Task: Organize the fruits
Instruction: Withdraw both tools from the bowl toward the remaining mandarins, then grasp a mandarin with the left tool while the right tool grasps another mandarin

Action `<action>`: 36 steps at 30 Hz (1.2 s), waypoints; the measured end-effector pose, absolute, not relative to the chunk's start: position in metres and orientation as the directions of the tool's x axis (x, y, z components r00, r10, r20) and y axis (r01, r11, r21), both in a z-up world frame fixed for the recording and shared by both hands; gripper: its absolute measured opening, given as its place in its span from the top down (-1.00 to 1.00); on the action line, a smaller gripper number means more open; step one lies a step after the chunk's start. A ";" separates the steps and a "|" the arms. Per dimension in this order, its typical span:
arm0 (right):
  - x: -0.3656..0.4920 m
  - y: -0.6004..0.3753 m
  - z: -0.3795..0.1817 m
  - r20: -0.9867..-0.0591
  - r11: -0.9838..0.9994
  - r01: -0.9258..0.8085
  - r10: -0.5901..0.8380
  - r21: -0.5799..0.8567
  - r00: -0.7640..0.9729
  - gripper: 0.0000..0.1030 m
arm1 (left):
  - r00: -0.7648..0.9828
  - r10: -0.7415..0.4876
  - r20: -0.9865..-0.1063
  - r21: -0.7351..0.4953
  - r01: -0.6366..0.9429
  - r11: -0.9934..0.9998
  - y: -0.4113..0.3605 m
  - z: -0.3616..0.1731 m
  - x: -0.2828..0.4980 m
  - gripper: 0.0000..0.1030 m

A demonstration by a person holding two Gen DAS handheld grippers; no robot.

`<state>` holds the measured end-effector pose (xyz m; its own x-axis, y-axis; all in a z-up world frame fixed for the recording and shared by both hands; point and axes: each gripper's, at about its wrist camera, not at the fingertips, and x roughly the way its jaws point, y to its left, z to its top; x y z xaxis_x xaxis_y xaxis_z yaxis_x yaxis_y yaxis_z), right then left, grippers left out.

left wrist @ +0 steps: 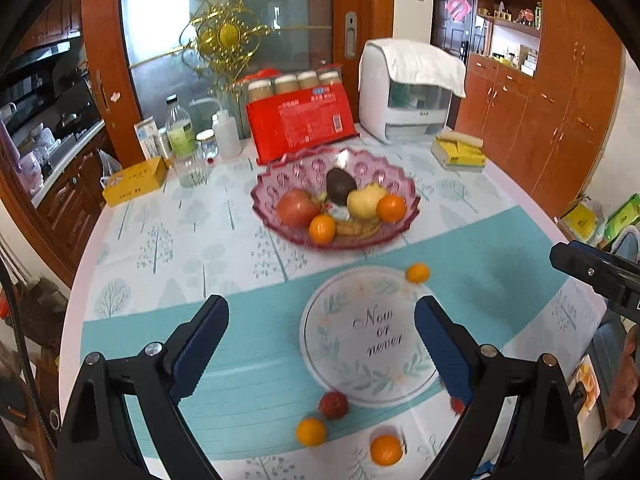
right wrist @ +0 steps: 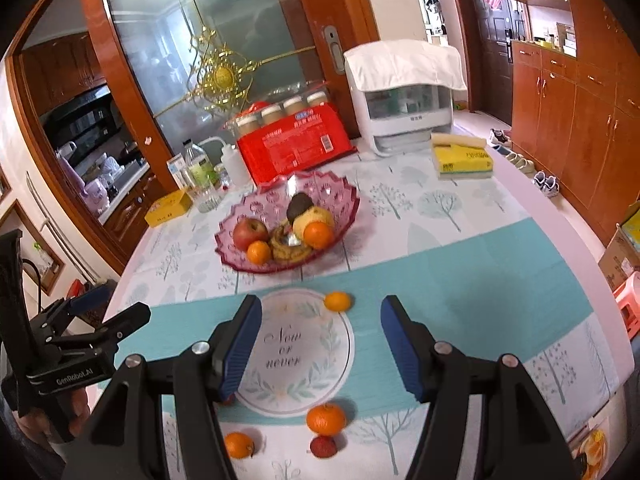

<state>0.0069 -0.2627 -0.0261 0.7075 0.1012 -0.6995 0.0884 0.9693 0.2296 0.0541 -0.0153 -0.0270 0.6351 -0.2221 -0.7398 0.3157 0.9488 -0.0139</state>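
While both hang over the plate (right wrist: 298,354) | left gripper (left wrist: 322,344) and right gripper (right wrist: 320,344) spread wide, empty | we see small oranges (right wrist: 325,419) just below right fingers | light, round, rolls; pinch across middle, gently.

Beyond the fingers, on the table (left wrist: 168,240): red package (left wrist: 300,124), white appliance (left wrist: 404,96), yellow tissue pack (left wrist: 460,154), clear bottle (left wrist: 181,132), yellow box (left wrist: 134,182).
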 end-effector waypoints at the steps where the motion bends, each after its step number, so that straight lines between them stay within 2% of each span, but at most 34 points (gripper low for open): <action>1: 0.004 -0.260 -0.031 -0.707 0.970 0.091 0.098 0.225 0.700 -0.21 | 0.629 -0.220 -0.746 -0.013 0.317 0.948 -0.013 -0.031 0.052 -0.82; 11: -0.013 -0.239 -0.097 -0.806 0.974 0.111 0.097 0.198 0.584 -0.21 | 0.491 -0.237 -0.838 -0.068 0.338 0.939 0.010 -0.094 0.027 -0.82; 19: -0.014 -0.229 -0.148 -0.859 0.967 0.143 0.112 0.209 0.499 -0.21 | 0.396 -0.308 -0.865 -0.099 0.467 0.879 -0.022 -0.129 0.000 -0.81; 25: -0.006 -0.227 -0.165 -0.873 0.969 0.154 0.099 0.194 0.478 -0.21 | 0.347 -0.323 -0.881 -0.109 0.516 0.850 -0.041 -0.156 -0.010 -0.81; 36: -0.003 -0.227 -0.188 -0.891 0.973 0.141 0.106 0.186 0.441 -0.21 | 0.256 -0.356 -0.899 -0.173 0.538 0.825 -0.054 -0.182 -0.015 -0.25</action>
<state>-0.0027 -0.2270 -0.1882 0.4412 0.1062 -0.8911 0.1407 0.9725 0.1856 -0.0152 -0.0545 -0.1821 0.2563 -0.3563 -0.8985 0.5384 0.8247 -0.1734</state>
